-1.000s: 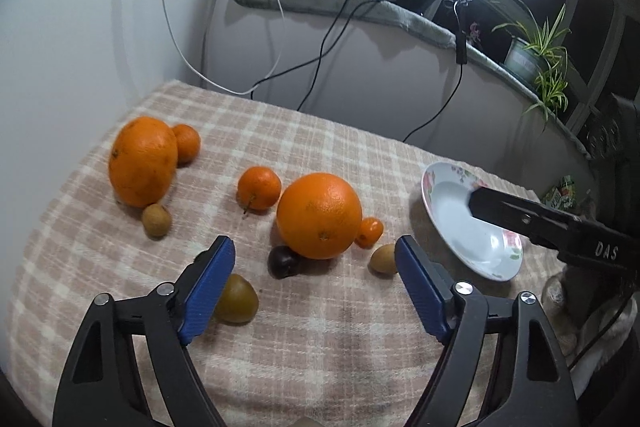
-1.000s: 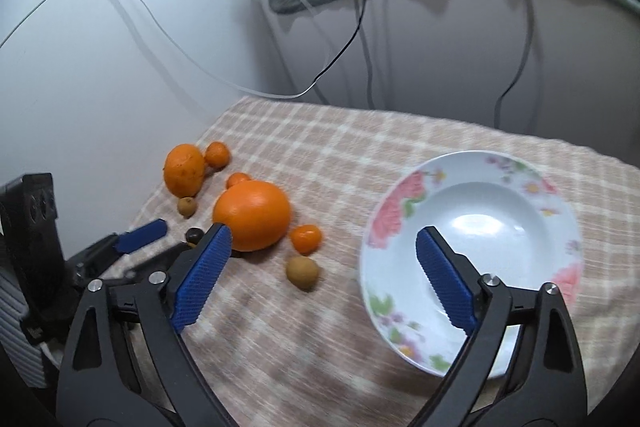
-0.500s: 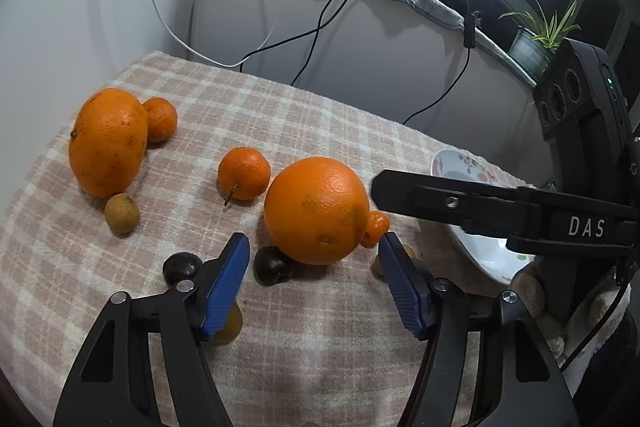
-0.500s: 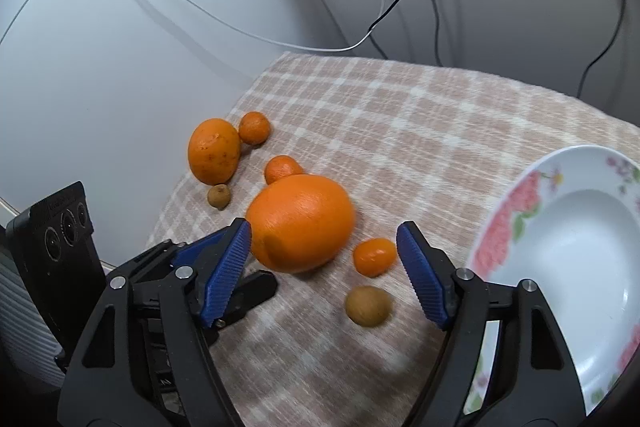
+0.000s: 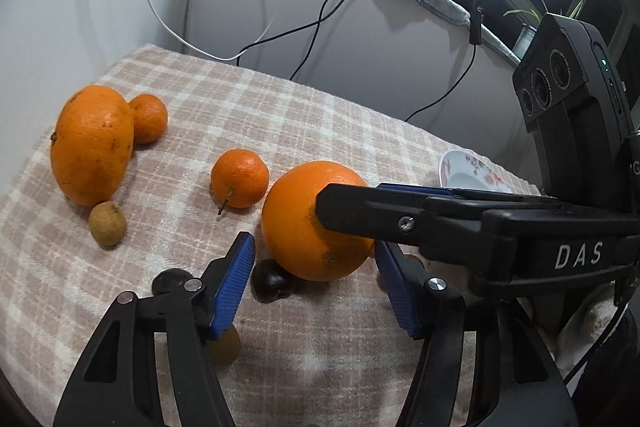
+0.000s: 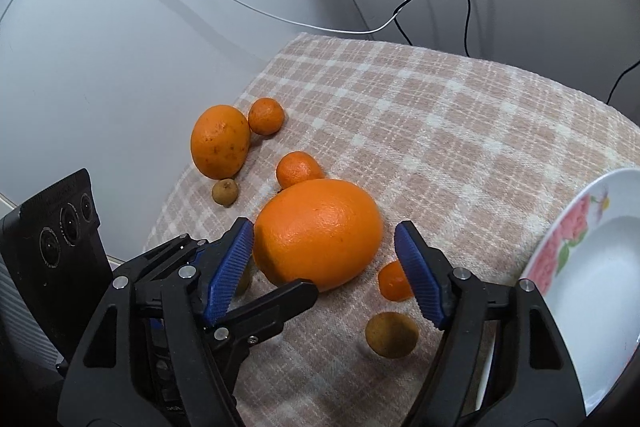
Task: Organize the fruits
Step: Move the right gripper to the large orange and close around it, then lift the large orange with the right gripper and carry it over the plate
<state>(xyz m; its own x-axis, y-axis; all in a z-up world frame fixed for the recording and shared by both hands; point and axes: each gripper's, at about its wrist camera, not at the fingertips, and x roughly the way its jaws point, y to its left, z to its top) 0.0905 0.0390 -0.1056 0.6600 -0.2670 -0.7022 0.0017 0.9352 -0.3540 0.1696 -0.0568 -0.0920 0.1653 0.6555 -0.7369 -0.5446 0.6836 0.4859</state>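
Note:
A large orange (image 6: pixel 320 231) lies on the checked cloth between the blue pads of my right gripper (image 6: pixel 324 273). Those jaws are closing; the left pad is close against the peel and the right pad stands apart from it. My left gripper (image 5: pixel 316 283) comes at the same large orange (image 5: pixel 312 227) from the other side. Its jaws are closing too, with the orange just ahead of the pads and a dark round fruit (image 5: pixel 272 281) between them. One black finger (image 5: pixel 400 219) of the right gripper crosses in front of the orange. The flowered plate (image 6: pixel 592 267) is at the right.
Another big orange (image 5: pixel 92 147), two tangerines (image 5: pixel 240 179) (image 5: pixel 148 119) and a small brown fruit (image 5: pixel 107 223) lie to the left. A tiny tangerine (image 6: pixel 394 281) and a brown fruit (image 6: pixel 392 333) sit near the right pad. A grey wall with cables stands behind.
Both grippers have moved in on the large orange and narrowed their jaws. The right gripper swung left, away from the plate, and its finger now crosses the left wrist view.

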